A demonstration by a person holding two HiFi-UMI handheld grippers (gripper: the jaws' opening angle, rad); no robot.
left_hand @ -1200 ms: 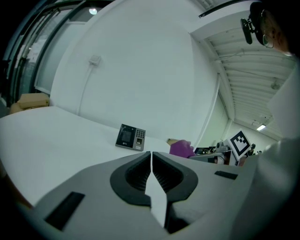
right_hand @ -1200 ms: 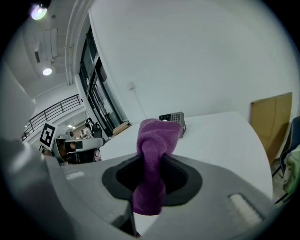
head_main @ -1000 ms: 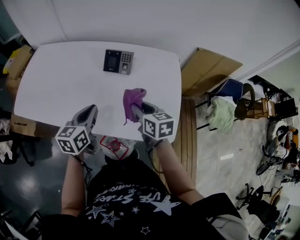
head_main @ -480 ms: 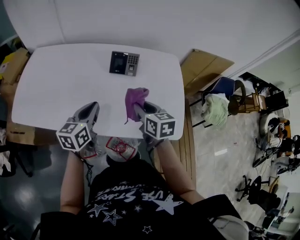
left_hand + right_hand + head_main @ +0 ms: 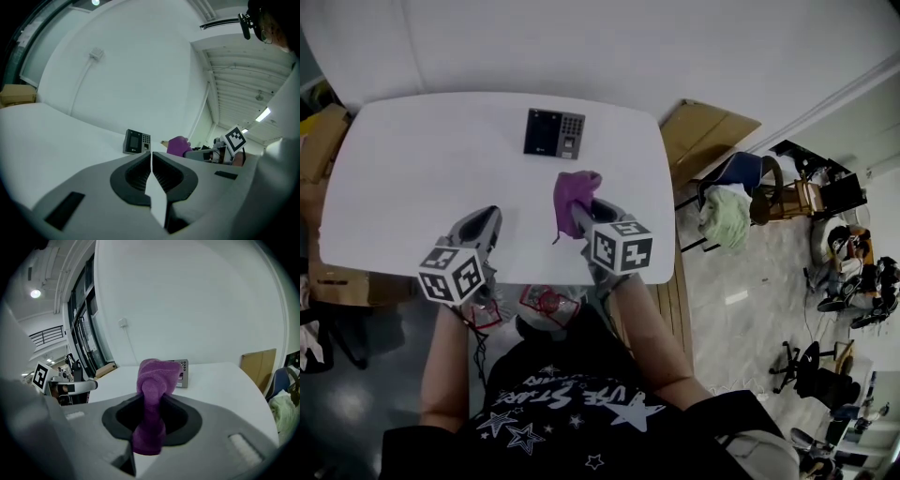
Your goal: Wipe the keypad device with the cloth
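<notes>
Head view: the keypad device [image 5: 554, 133] lies flat near the far edge of the white table [image 5: 412, 178], toward its right corner. The right gripper [image 5: 578, 217] holds a purple cloth [image 5: 574, 195] just short of the device. The left gripper [image 5: 487, 217] hovers over the near edge. A cardboard sheet [image 5: 708, 141] leans against the wall beyond the right edge, and a chair [image 5: 759, 178] carries what may be green clothing.

Left gripper view: jaws together, nothing between them.

Right gripper view: jaws clamped on the cloth, which partly hides the device.

My right gripper view: cloth [image 5: 152, 399] blocks the left part of keypad device [image 5: 183, 373]. Key labels too small to read anywhere.
</notes>
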